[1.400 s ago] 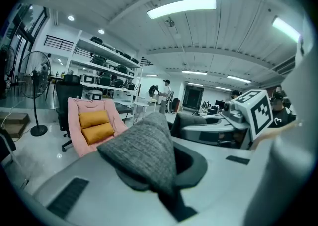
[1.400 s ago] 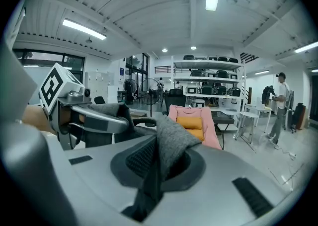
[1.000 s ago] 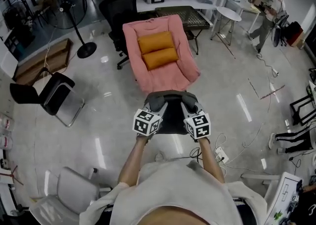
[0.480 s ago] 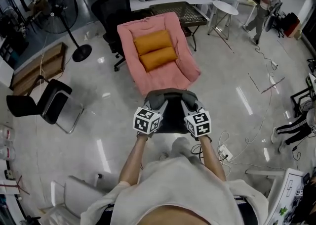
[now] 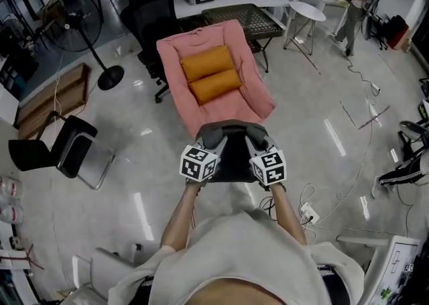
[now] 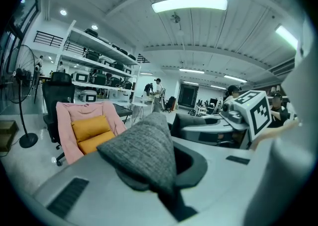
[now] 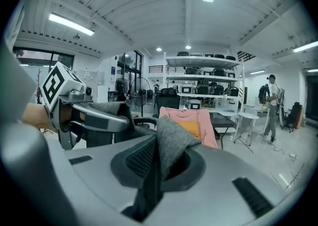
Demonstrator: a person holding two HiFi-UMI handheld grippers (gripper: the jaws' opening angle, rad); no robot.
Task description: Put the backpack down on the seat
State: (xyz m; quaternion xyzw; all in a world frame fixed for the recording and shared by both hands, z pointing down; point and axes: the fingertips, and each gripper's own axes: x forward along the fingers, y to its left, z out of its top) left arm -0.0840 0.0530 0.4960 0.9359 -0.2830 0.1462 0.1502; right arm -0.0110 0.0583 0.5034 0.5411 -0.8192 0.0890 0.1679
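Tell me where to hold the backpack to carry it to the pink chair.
Take the backpack by the grey fabric along its top, one tool on each corner, coming from above. That fabric folds thin enough for shut jaws, and the bag hangs level below; the left tool and right tool grip it so.

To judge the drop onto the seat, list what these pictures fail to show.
Head view: the left gripper and right gripper cover the sides of the dark grey fabric backpack; its height above the floor is unclear.
Left gripper view: gripper body hides everything below the pinched fold.
Right gripper view: the fold hides part of the pink padded armchair.
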